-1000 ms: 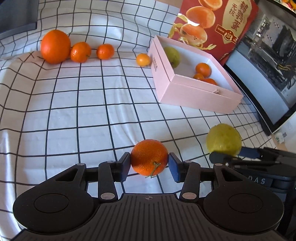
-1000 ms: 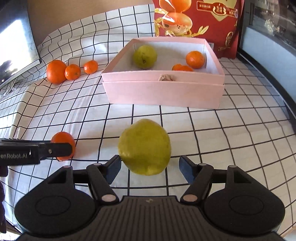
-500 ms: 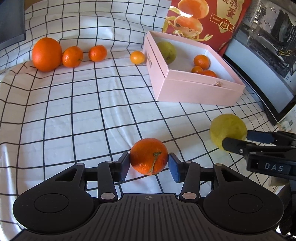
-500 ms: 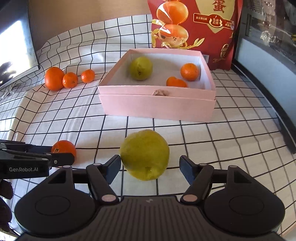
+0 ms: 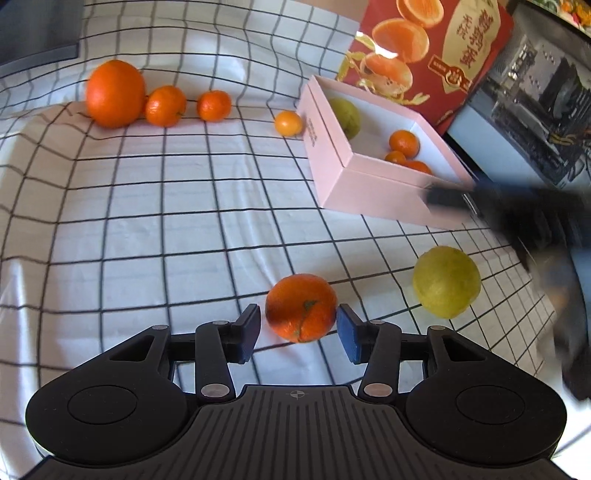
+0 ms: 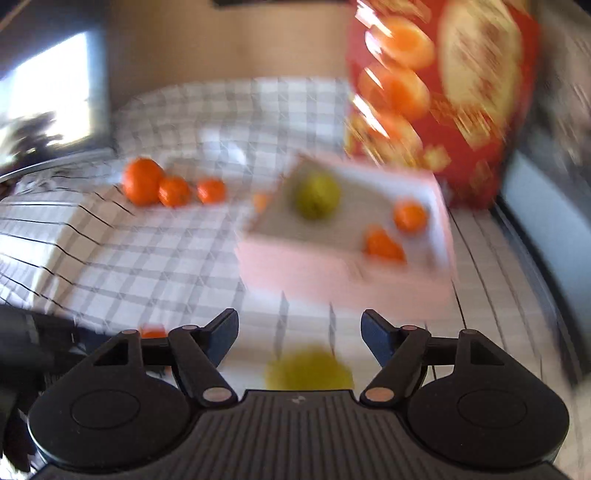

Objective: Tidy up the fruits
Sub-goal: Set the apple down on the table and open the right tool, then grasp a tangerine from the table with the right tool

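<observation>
An orange (image 5: 301,308) lies on the checked cloth (image 5: 147,229) between the fingers of my left gripper (image 5: 298,322). Its jaws are opening, with a gap showing at the left pad. A yellow-green fruit (image 5: 447,280) rests on the cloth to the right. My right gripper (image 6: 299,334) is lifted above that fruit (image 6: 308,373), jaws opening and nothing between them; in the left wrist view it is a dark blur (image 5: 454,199). The pink box (image 5: 369,192) holds a green fruit (image 5: 345,116) and small oranges (image 5: 404,143).
A big orange (image 5: 115,94), two mandarins (image 5: 165,106) and a tiny one (image 5: 288,123) lie in a row at the back. A red printed bag (image 5: 432,55) stands behind the box. A dark screen (image 5: 37,33) is at the far left, a computer case (image 5: 535,110) at the right.
My right gripper has risen off the yellow-green fruit, which stays on the cloth, and its view now blurs. The left jaws have widened a little around the orange.
</observation>
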`<act>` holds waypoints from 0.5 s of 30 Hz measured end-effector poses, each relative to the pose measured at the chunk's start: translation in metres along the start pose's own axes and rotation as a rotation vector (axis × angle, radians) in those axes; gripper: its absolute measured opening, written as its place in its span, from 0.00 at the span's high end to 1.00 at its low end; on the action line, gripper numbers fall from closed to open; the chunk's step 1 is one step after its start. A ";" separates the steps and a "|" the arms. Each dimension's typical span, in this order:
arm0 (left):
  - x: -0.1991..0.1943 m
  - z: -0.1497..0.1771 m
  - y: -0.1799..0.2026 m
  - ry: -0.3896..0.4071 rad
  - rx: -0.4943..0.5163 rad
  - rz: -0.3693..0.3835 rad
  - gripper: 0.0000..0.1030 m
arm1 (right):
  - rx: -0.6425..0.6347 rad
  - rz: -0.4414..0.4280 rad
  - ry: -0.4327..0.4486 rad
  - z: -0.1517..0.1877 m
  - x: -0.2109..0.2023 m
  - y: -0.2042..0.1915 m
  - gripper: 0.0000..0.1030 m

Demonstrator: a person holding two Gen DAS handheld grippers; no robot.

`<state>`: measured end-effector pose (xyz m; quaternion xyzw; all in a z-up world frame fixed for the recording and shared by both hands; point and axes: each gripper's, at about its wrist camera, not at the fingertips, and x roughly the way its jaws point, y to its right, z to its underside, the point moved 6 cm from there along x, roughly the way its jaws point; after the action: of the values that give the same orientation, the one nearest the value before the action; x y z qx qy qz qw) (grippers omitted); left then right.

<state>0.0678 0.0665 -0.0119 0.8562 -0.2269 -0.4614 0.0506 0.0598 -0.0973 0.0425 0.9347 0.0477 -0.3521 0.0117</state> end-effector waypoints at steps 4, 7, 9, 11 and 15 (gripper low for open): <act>-0.008 0.006 -0.009 0.020 -0.034 0.015 0.50 | -0.093 -0.118 -0.028 -0.049 0.036 -0.040 0.29; -0.014 0.009 -0.012 0.040 -0.040 0.013 0.53 | -0.196 -0.222 -0.110 -0.076 0.082 -0.078 0.44; -0.019 0.010 -0.014 0.060 -0.044 0.014 0.53 | -0.257 -0.220 -0.152 -0.092 0.114 -0.097 0.48; -0.023 0.011 -0.018 0.076 -0.074 0.033 0.53 | -0.315 -0.216 -0.161 -0.105 0.140 -0.109 0.48; -0.030 0.021 -0.028 0.087 -0.130 0.041 0.53 | -0.284 -0.216 -0.229 -0.132 0.197 -0.113 0.48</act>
<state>0.0458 0.1070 -0.0095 0.8657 -0.2114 -0.4362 0.1253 0.2829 0.0382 0.0134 0.8670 0.1953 -0.4449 0.1106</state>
